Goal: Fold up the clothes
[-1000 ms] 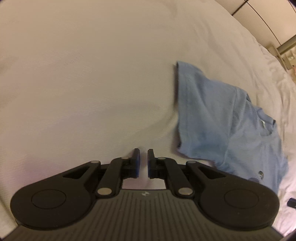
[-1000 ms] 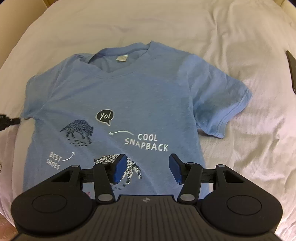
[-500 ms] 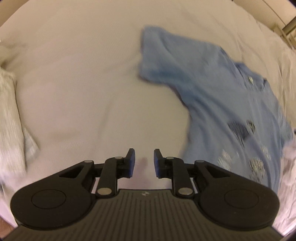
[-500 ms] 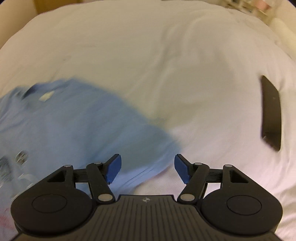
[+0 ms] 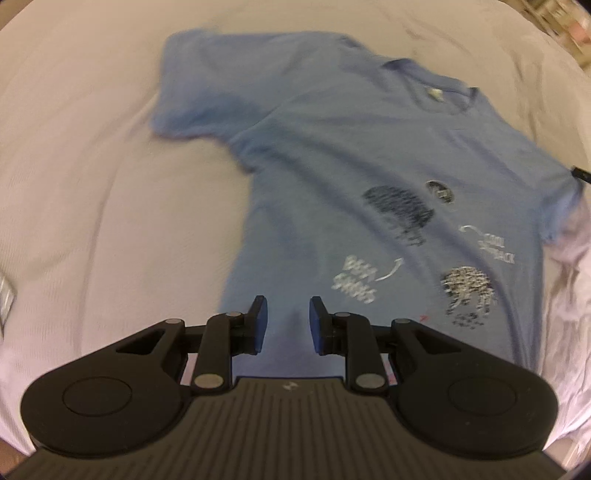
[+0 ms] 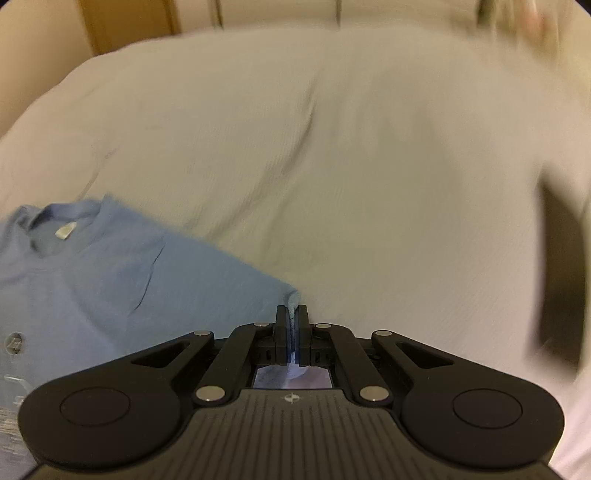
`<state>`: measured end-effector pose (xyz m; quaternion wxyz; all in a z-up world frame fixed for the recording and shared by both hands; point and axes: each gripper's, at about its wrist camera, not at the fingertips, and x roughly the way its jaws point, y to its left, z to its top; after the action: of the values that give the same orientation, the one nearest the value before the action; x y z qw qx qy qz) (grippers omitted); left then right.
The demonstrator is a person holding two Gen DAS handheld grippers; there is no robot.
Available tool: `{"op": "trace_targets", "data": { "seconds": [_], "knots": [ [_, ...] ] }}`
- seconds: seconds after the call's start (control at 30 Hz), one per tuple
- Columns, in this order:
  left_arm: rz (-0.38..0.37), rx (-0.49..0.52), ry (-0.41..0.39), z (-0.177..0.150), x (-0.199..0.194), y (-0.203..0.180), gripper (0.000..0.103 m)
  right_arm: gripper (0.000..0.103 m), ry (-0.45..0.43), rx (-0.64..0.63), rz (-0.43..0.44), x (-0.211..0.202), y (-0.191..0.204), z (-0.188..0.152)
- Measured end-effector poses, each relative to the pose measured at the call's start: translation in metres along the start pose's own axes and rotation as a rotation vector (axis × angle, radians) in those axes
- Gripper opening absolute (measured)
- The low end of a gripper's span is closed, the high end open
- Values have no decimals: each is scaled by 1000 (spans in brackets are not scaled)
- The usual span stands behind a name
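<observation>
A light blue T-shirt [image 5: 332, 155] with white and dark prints lies front up on the white bedsheet [image 5: 92, 221]. In the left wrist view my left gripper [image 5: 284, 314] is open, its blue pads above the shirt's lower hem area with nothing between them. In the right wrist view the shirt [image 6: 110, 273] fills the lower left, collar and label showing. My right gripper [image 6: 291, 317] is shut on the edge of the shirt's sleeve, and a fold of blue cloth sticks up between the pads.
A dark flat object [image 6: 561, 273], blurred, lies on the sheet [image 6: 332, 147] to the right of my right gripper. A wooden panel [image 6: 125, 26] stands beyond the bed's far left corner. A grey cloth edge [image 5: 5, 299] shows at the left border.
My left gripper swung right over the shirt's hem and opened wider. My right gripper moved right to the sleeve and went from open to shut on its edge.
</observation>
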<state>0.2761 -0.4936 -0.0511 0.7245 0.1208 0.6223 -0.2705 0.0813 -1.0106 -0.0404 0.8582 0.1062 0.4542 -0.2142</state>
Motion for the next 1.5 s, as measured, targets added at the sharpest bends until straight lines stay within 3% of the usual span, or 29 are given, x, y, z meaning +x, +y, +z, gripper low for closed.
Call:
{"op": "trace_targets", "data": {
  "seconds": [0.03,0.1,0.13,0.3,0.43,0.57,0.63,0.67,0.83,0.9,1.03,1.1,1.17,1.3,1.37,1.5],
  "knots": [
    [-4,14,-5,3,-3,-3,21,4,-21,-10,-12,-1,-1,5],
    [-5,26,-18,7,-7,-8,24,32,-22,6,-31,-2,-5,8],
    [-3,30,-24,8,-8,-10,24,36,-21,16,-41,-2,-7,10],
    [8,36,-23,3,-12,-9,24,38,-31,144,9,-32,2,-23],
    [13,42,-7,-6,-12,-10,24,41,80,256,108,-27,19,-71],
    [24,57,2,-16,-15,-10,25,42,135,463,205,-2,15,-103],
    [32,59,-1,-21,-20,-8,25,23,142,577,254,8,9,-110],
    [36,60,-2,-23,-23,-7,25,3,143,575,232,7,11,-110],
    [47,55,-18,-29,-31,-1,25,2,147,461,49,-17,21,-105],
    [47,50,-28,-29,-33,-1,25,21,187,433,-2,-19,22,-110],
    [44,64,-73,-28,-44,-5,28,28,181,416,-2,-34,27,-115],
    [54,76,-99,-29,-51,-7,30,41,167,396,8,-45,33,-115],
    [69,87,-126,-29,-60,-8,35,42,149,364,29,-61,46,-114],
    [82,89,-192,-32,-82,-4,53,51,136,319,82,-91,86,-111],
    [87,91,-223,-34,-93,-1,70,60,131,308,103,-106,108,-110],
    [95,149,-283,-31,-109,8,80,73,110,298,112,-135,145,-110]
  ]
}}
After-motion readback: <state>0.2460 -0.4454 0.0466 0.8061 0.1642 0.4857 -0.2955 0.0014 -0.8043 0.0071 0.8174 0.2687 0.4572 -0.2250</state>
